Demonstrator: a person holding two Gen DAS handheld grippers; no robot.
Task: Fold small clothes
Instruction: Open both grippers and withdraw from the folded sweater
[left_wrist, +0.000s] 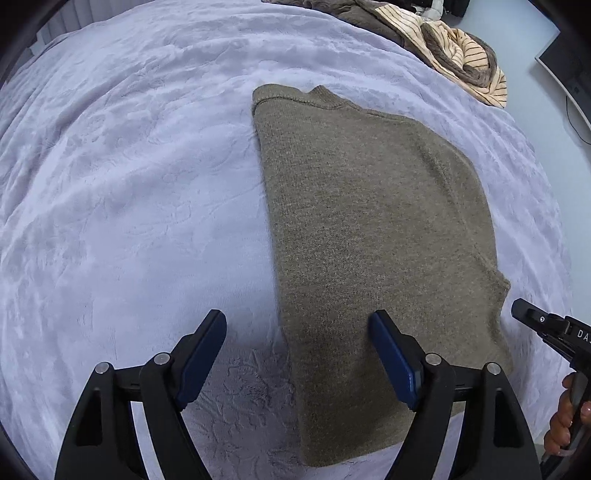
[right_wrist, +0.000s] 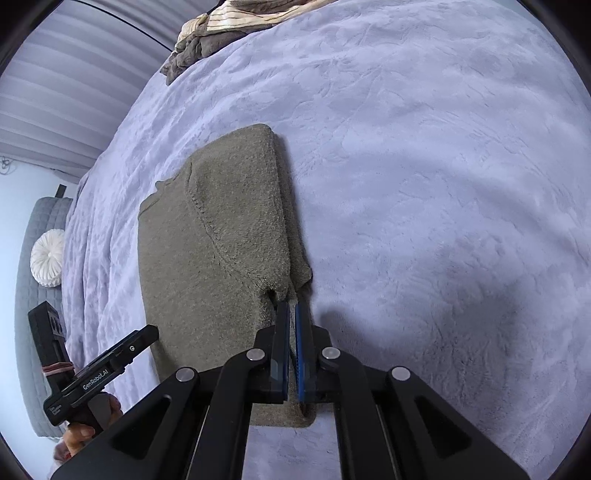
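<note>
A brown sweater (left_wrist: 376, 229) lies folded on the bed (left_wrist: 129, 184).

The left hand-held gripper (left_wrist: 299, 332) hangs over the near end of the sweater with its two fingers spread wide, holding nothing. The right hand-held gripper (right_wrist: 290, 314) has its fingers pressed close together right at the sweater's near edge (I cannot tell if any cloth is pinched between them). The bed has a soft purple blanket. A pile of striped and brown clothes (left_wrist: 458, 55) sits far off at the bed's edge. A round white pillow (right_wrist: 48, 258) rests beside the bed.
</note>
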